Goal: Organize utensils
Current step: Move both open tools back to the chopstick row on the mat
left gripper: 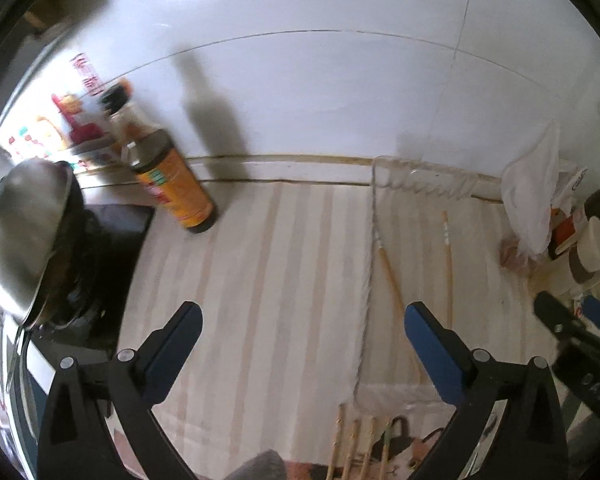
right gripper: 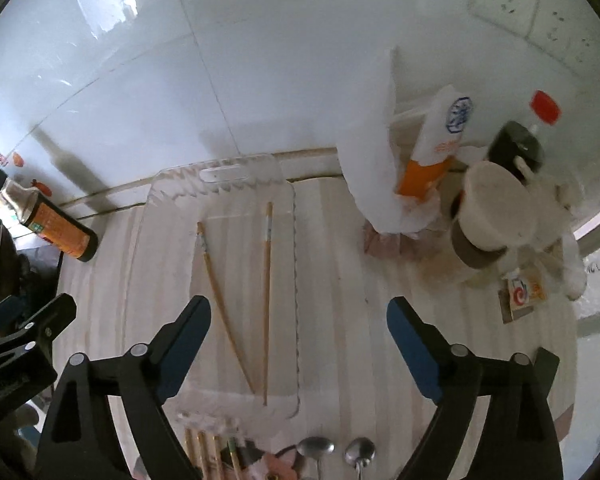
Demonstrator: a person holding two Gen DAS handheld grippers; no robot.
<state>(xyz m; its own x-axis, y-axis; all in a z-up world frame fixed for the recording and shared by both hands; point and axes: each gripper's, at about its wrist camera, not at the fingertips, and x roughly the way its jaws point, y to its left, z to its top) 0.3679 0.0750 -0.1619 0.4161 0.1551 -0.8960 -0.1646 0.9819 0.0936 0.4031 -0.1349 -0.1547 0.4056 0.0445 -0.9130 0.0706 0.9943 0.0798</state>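
Observation:
A clear plastic tray (right gripper: 220,176) lies on the striped cloth by the wall, with two wooden chopsticks (right gripper: 266,300) inside it, their near ends meeting. The left wrist view catches the tray's edge (left gripper: 374,208) and the same chopsticks (left gripper: 447,264). Several more chopsticks (right gripper: 204,452) and two metal spoons (right gripper: 316,448) lie at the near edge, with the same loose chopsticks (left gripper: 360,448) under the left gripper. My right gripper (right gripper: 298,328) hovers open over the tray with nothing between its fingers. My left gripper (left gripper: 302,332) stands open and empty over bare cloth left of the tray.
A dark sauce bottle (left gripper: 172,184) with an orange label stands at the wall on the left, beside a stove with a steel pot lid (left gripper: 24,232). At the right are a white plastic bag (right gripper: 372,152), an orange-white packet (right gripper: 436,148), a lidded jar (right gripper: 492,216) and a red-capped bottle (right gripper: 544,108).

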